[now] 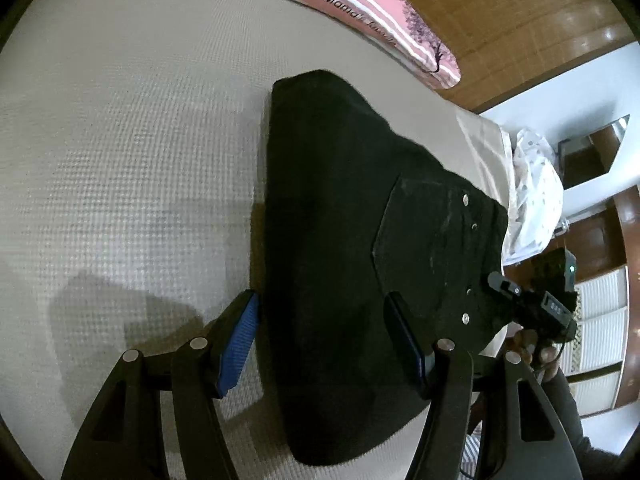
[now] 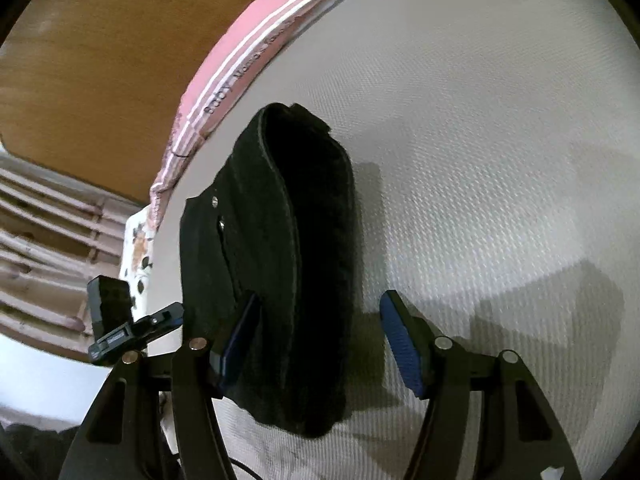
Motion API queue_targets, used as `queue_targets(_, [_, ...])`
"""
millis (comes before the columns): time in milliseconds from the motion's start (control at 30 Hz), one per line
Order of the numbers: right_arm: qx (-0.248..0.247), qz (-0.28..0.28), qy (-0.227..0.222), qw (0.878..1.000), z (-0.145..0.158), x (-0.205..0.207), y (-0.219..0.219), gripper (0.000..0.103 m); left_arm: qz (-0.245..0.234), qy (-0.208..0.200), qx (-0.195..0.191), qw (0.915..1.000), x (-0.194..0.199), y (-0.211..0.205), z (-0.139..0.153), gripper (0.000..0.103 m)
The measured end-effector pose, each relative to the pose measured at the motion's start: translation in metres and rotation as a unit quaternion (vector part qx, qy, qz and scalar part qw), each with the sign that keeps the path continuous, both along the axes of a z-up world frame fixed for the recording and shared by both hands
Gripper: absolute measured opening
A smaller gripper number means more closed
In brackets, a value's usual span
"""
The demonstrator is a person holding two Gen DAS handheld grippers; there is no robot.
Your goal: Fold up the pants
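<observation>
The black pants (image 1: 360, 240) lie folded mid-frame on the white bed (image 1: 120, 160). Both the left tongs (image 1: 324, 344) and right tongs (image 2: 316, 344) are spread, gripping nothing. Thick, limp denim, likely heavy: pinch a doubled edge.

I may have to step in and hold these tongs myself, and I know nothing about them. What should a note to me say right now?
Left tongs: open, holding nothing, straddling the near edge of the black pants.
Right tongs: open, holding nothing, over the same bundle.
Pants: folded into a compact stack on the white bedspread, back pocket on top, pink pillow beyond.
Done: folding looks largely finished.
Left: perhaps one more fold or a tidy; I cannot say which.
</observation>
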State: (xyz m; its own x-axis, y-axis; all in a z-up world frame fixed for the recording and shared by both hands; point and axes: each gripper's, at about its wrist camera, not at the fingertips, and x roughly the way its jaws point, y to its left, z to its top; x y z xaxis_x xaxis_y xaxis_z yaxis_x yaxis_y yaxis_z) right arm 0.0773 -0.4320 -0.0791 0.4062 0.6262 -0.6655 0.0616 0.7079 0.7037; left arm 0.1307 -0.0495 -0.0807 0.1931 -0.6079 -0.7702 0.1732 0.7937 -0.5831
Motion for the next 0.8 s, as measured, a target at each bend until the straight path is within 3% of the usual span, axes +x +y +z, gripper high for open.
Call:
queue_targets(300, [0.049,0.052,-0.008,0.997,-0.009,0.037,0.014,0.058,-0.022,-0.040,0.004,0.9990,0.016,-0.013,-0.001,0.066])
queue_targets(433, [0.055,0.049,-0.010,0.997,-0.012,0.041,0.016,0.048,-0.032,-0.051,0.007,0.9982,0.015,-0.016,-0.001,0.066])
queue_targets(500, [0.060,0.040,-0.012,0.997,-0.014,0.040,0.017,0.045,-0.026,-0.047,0.011,0.9985,0.015,-0.015,-0.001,0.052])
queue_targets(600, [0.068,0.027,-0.012,0.997,-0.015,0.038,0.019,0.043,-0.004,-0.034,-0.006,0.9994,0.015,-0.006,-0.004,0.041])
queue_targets(800, [0.069,-0.004,0.000,0.998,-0.011,0.036,0.021,0.038,0.015,-0.035,-0.005,0.9993,0.015,-0.006,0.000,0.026])
